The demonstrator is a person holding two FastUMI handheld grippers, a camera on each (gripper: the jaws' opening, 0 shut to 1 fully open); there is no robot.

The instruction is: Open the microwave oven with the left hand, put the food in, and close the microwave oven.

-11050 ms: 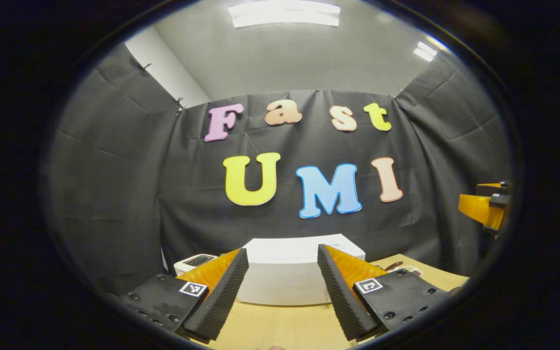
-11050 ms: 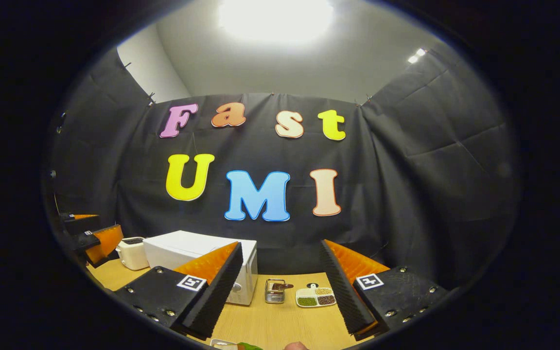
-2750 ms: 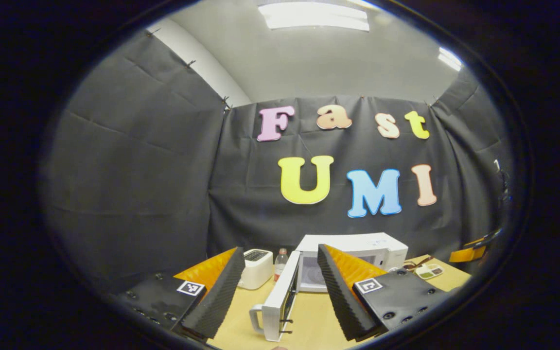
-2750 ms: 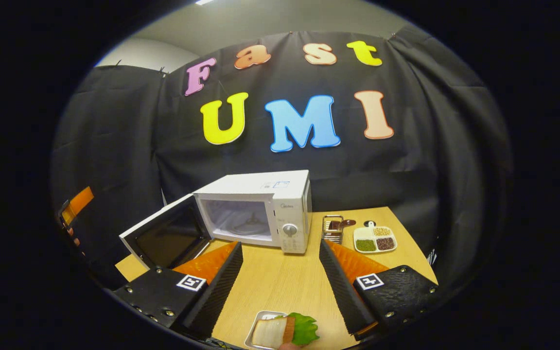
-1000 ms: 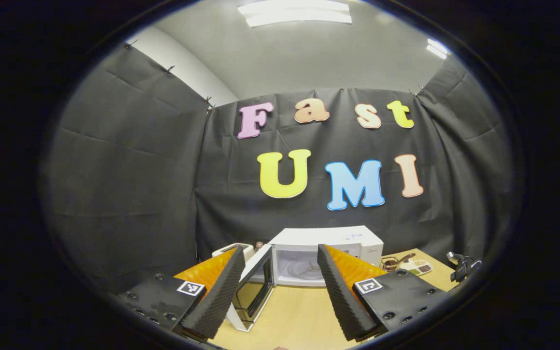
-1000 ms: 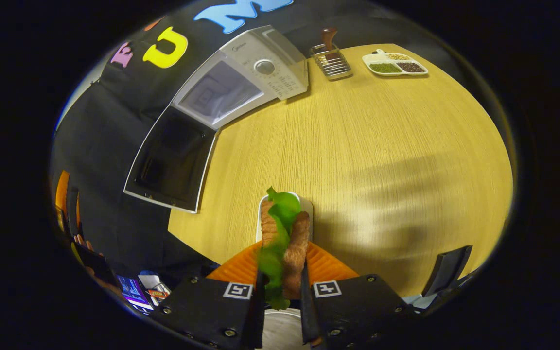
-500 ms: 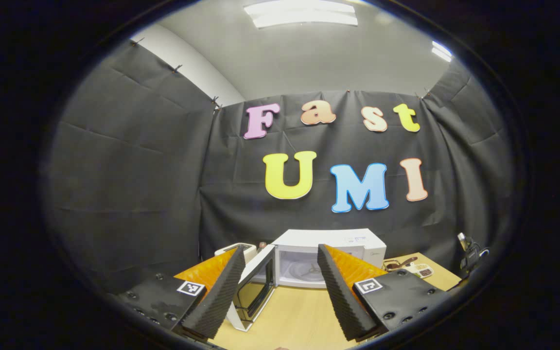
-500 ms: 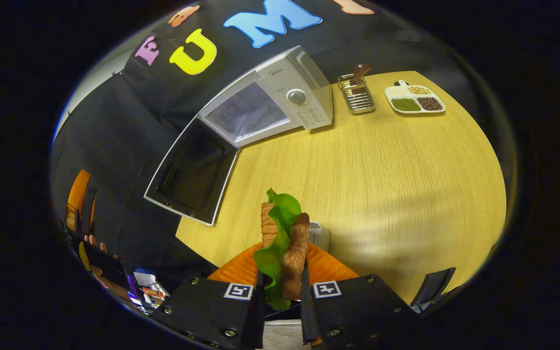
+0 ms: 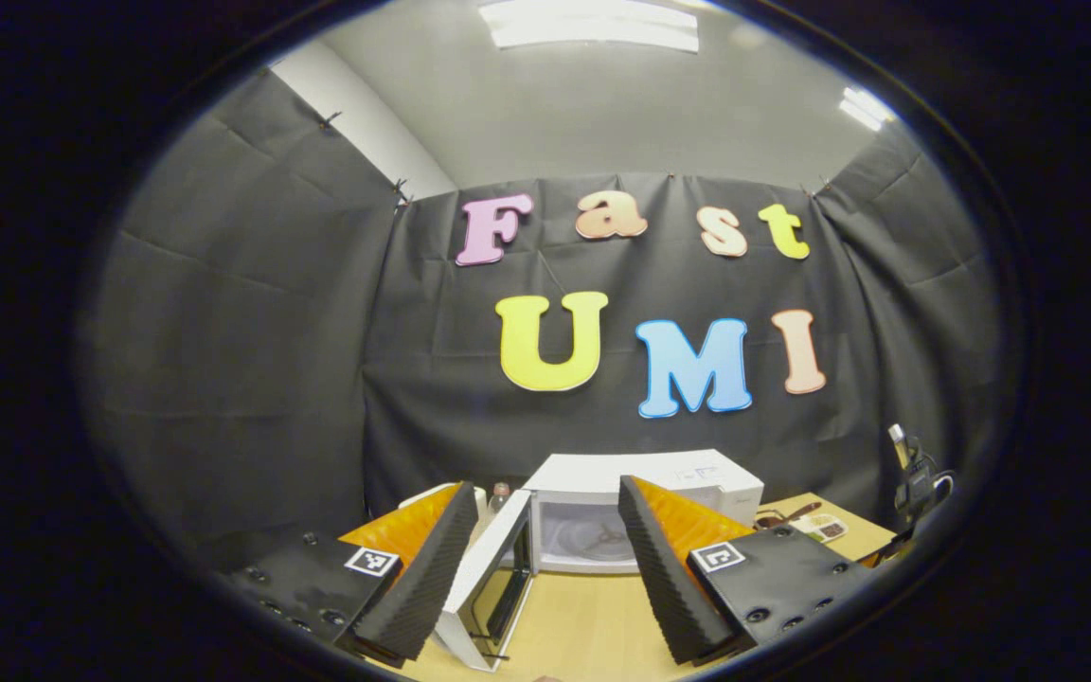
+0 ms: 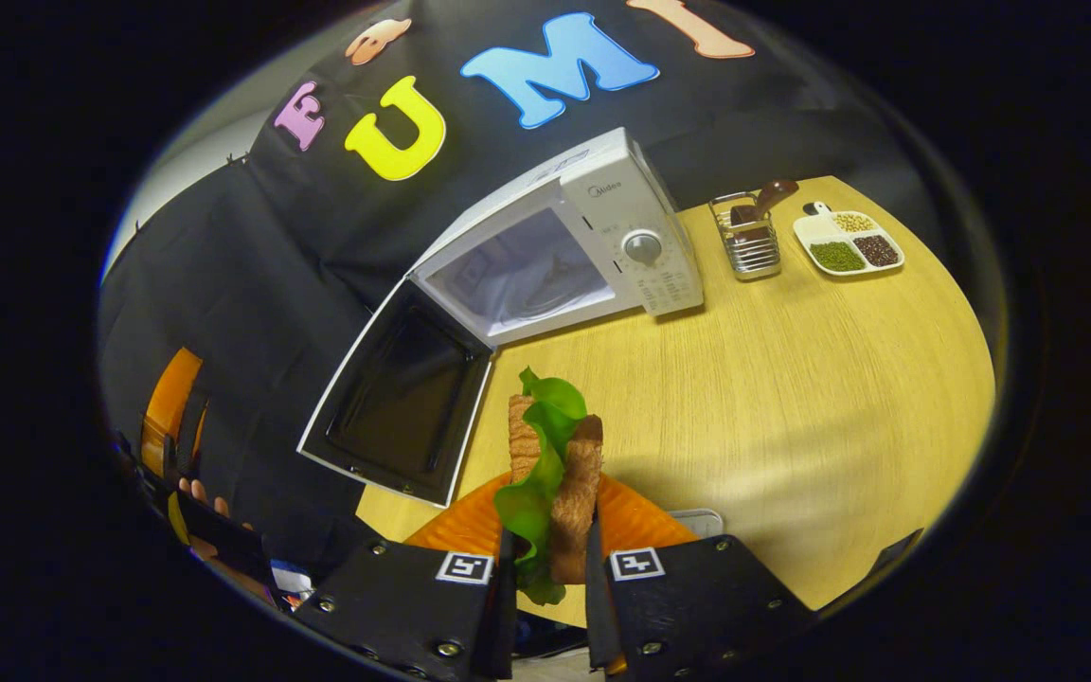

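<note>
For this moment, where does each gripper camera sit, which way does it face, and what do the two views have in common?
Left gripper view: rides the left gripper, held low and level, facing the booth wall and the microwave oven; its own two fingers stand apart.
Right gripper view: rides the right gripper, raised and tilted down at the table; its fingers clamp the sandwich; a hand with the other gripper shows far left.
Shared: the microwave oven with its door open, the utensil rack, the divided dish.
</note>
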